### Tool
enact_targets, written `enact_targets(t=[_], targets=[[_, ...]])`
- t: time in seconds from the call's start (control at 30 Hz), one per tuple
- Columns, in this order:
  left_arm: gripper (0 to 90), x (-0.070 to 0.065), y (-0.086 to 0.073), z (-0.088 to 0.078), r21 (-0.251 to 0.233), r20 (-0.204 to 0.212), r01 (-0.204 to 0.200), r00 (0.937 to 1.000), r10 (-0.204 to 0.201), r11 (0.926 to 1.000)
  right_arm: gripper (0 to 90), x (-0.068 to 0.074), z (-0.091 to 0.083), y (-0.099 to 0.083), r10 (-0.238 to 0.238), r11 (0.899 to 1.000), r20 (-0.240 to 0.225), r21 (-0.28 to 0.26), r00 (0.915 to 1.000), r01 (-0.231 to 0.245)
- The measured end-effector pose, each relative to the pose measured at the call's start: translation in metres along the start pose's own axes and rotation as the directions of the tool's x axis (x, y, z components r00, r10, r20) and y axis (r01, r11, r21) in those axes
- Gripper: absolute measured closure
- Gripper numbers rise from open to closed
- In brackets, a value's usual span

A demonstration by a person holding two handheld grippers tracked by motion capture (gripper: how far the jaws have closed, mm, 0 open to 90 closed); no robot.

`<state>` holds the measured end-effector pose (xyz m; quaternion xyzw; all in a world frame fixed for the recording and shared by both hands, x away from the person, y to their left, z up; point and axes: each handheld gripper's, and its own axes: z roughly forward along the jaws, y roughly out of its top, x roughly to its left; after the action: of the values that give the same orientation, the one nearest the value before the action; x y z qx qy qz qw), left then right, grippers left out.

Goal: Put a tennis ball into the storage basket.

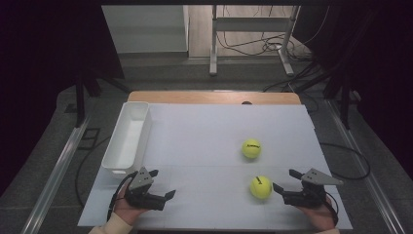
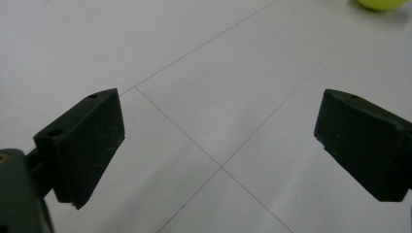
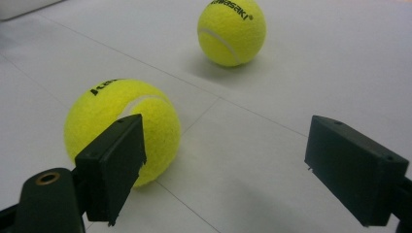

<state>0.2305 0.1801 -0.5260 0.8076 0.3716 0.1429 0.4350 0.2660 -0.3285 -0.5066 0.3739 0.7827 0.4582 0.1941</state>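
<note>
The near tennis ball (image 1: pixel 260 187) lies just left of the right tongs (image 1: pixel 285 182) (open, empty); the left tongs (image 1: pixel 163 184), also open, sit well apart.

A white-topped table (image 1: pixel 204 126) with a wooden far edge carries a white rectangular plastic bin (image 1: pixel 127 137) along its left edge and two yellow felt tennis balls (image 1: pixel 251 148) (image 1: pixel 260 187) toward its near right corner.

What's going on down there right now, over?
Both tongs open, empty: left tongs over bare table, right tongs beside near tennis ball. Far tennis ball loose; white bin empty. Nothing blocking.
</note>
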Motion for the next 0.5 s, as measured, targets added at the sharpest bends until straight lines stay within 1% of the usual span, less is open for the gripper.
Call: enact_targets(t=[0.23,0.5], targets=[[4.8,0.0012,0.0005,-0.0002,-0.008,0.012,0.020,0.9997,-0.020,0.9998,15.4,0.0003,0.0012,-0.0010,-0.009,1.000,-0.001,0.007,1.0000,0.009],[4.8,0.0011,-0.0001,0.0005,0.000,0.010,0.024,0.9997,-0.024,0.9997,15.5,0.0001,0.0031,-0.0013,-0.017,1.000,0.000,0.013,0.9999,0.017]])
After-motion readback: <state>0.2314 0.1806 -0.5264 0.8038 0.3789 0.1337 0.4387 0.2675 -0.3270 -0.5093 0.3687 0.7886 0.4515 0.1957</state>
